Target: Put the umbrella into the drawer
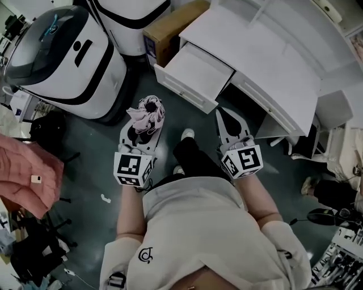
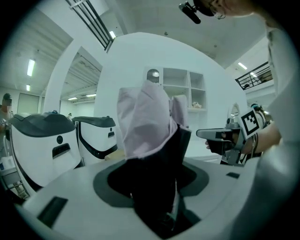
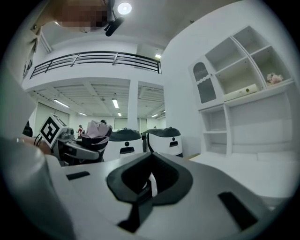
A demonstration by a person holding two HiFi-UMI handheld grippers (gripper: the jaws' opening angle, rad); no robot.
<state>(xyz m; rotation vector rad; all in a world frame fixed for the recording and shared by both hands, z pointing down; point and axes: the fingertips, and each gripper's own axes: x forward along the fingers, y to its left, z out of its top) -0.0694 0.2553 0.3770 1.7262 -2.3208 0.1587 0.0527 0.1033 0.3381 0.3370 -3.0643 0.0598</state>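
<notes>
A white pod with black trim stands off to the left, a second pod behind it, a cardboard box just beside that one. Pink jacket at far left. White shelves on the wall, railed balcony high up.

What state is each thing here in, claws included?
Umbrella: folded, held in the left claw.
Drawer: pulled open, looks empty.
Left claw: shut on the umbrella.
Right claw: shut, holding nothing.
</notes>
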